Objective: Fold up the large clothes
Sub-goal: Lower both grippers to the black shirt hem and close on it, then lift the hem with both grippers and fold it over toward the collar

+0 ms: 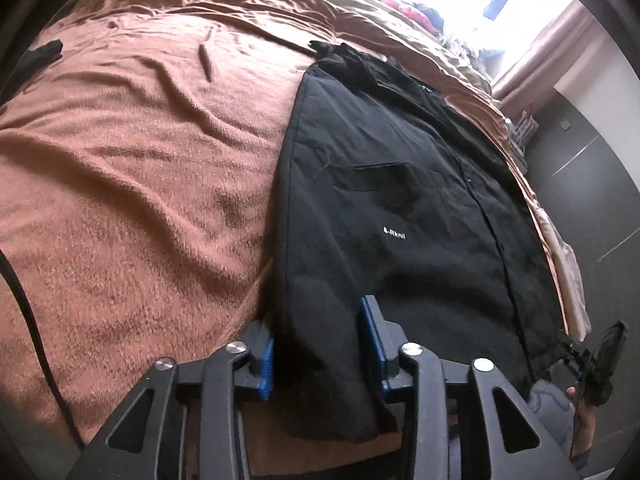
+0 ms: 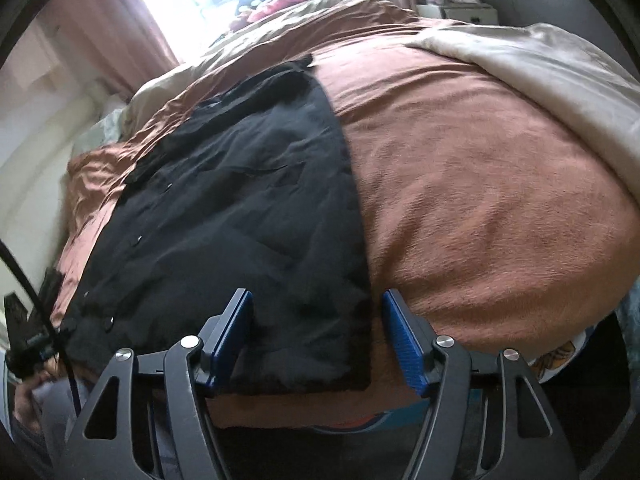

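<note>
A black button-up jacket (image 1: 400, 208) lies flat on the brown bed blanket (image 1: 120, 160), folded into a long strip with a chest pocket and a small white logo. My left gripper (image 1: 318, 344) is open, its blue pads straddling the jacket's near left corner at the hem. In the right wrist view the same jacket (image 2: 248, 216) runs away from me on the blanket (image 2: 480, 200). My right gripper (image 2: 318, 340) is open, its pads either side of the jacket's near right corner. Neither gripper clamps the cloth.
A beige duvet (image 2: 540, 64) is bunched at the far right of the bed. Pillows and red items (image 2: 276, 4) lie under the bright window. A small black cloth (image 1: 46, 52) lies at the far left. The right gripper shows at the bed edge (image 1: 600, 364).
</note>
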The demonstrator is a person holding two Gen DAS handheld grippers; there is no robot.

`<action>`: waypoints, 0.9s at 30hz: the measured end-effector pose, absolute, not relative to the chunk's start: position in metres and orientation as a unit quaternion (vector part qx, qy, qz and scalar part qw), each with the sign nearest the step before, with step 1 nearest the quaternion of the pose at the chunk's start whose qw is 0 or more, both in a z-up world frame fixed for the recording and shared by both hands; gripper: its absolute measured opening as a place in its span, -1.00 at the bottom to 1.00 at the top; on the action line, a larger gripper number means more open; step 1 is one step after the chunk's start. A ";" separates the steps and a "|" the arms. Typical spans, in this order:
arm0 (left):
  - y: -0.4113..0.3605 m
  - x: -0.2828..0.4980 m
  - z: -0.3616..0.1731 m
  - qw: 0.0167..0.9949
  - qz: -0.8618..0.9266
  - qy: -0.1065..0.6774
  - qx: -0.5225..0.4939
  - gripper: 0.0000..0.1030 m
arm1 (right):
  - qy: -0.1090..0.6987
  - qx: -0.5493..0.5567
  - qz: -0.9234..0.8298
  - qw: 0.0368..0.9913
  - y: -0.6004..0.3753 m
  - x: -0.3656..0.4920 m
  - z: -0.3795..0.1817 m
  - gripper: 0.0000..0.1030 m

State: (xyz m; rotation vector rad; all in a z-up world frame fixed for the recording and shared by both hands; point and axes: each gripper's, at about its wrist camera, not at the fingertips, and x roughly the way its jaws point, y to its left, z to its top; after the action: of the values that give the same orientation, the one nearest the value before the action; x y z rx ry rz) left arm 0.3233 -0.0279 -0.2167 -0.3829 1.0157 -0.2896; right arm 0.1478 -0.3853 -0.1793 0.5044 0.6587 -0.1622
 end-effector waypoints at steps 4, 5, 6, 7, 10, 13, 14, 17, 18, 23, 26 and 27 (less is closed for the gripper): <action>-0.025 0.315 -0.215 0.844 -0.144 0.479 -0.193 -0.57 | 0.307 0.289 -0.058 0.905 -0.393 0.140 -0.186 0.13; -0.024 0.314 -0.213 0.845 -0.145 0.476 -0.198 -0.64 | 0.306 0.306 -0.059 0.900 -0.399 0.137 -0.187 -0.01; -0.021 0.310 -0.211 0.845 -0.147 0.470 -0.212 -0.66 | 0.305 0.319 -0.059 0.896 -0.404 0.135 -0.189 -0.42; -0.020 0.308 -0.210 0.845 -0.147 0.465 -0.220 -0.71 | 0.301 0.335 -0.054 0.891 -0.408 0.132 -0.191 -0.62; -0.018 0.299 -0.198 0.852 -0.152 0.446 -0.230 -0.78 | 0.268 0.378 -0.026 0.886 -0.414 0.118 -0.191 -0.77; -0.015 0.289 -0.182 0.858 -0.160 0.427 -0.238 -0.80 | 0.239 0.371 -0.024 0.897 -0.409 0.105 -0.174 -0.82; -0.014 0.287 -0.178 0.858 -0.162 0.422 -0.242 -0.80 | 0.229 0.371 -0.022 0.899 -0.408 0.101 -0.169 -0.82; -0.007 0.274 -0.158 0.864 -0.171 0.402 -0.250 -0.82 | 0.200 0.372 -0.009 0.906 -0.404 0.086 -0.150 -0.82; -0.005 0.270 -0.151 0.866 -0.173 0.396 -0.253 -0.82 | 0.195 0.370 -0.004 0.909 -0.402 0.081 -0.145 -0.82; 0.007 0.252 -0.114 0.876 -0.181 0.360 -0.264 -0.82 | 0.159 0.356 0.019 0.921 -0.393 0.049 -0.111 -0.82; 0.012 0.244 -0.091 0.882 -0.187 0.338 -0.270 -0.82 | 0.137 0.353 0.030 0.925 -0.390 0.028 -0.096 -0.82; 0.015 0.240 -0.082 0.885 -0.190 0.328 -0.271 -0.83 | 0.130 0.353 0.035 0.926 -0.391 0.020 -0.092 -0.82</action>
State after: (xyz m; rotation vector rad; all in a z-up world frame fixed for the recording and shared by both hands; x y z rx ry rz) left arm 0.2398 0.0145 -0.0817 -0.5635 0.6816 -0.3961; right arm 0.0202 -0.3907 -0.0919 0.7249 0.2665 0.0725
